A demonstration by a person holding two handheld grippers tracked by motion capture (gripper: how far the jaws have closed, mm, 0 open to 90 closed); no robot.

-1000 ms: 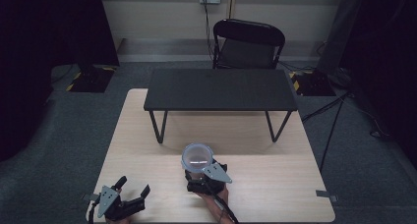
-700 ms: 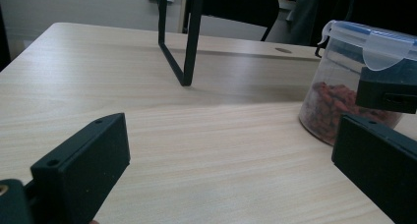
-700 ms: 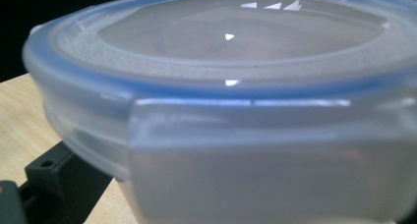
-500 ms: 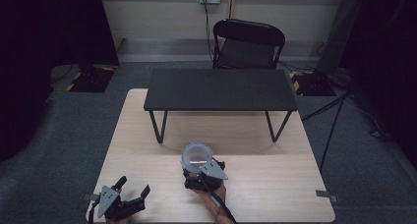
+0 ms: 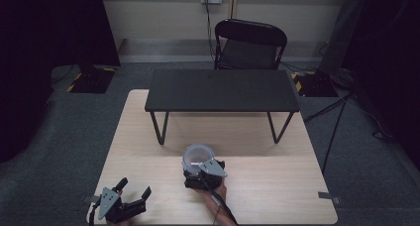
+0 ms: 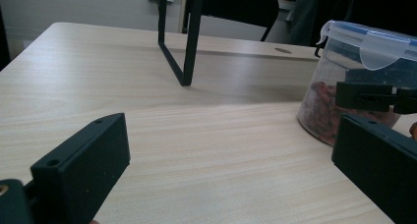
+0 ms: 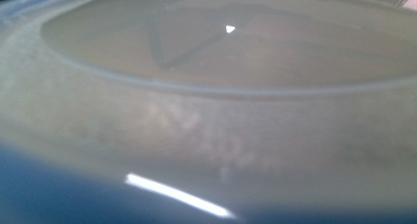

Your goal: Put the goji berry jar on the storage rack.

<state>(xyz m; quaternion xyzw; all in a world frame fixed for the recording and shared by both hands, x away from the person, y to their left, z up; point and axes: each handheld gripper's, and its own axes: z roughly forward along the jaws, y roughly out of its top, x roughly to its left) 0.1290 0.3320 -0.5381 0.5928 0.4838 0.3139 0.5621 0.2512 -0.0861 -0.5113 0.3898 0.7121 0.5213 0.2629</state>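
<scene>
The right gripper [image 5: 197,167] had its fingers clamped on a clear lidded container [image 5: 197,157] of brown bits (blurred up close) — mid-front on the tabletop [image 5: 277,181]. The left gripper [image 5: 132,193] sat well apart at the near-left corner, fingers apart.

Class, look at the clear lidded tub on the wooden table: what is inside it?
Through the wall of the clear tub, reddish-brown pieces lie heaped in the bottom; what they are cannot be told. The right gripper at its side covers part of the contents.
</scene>
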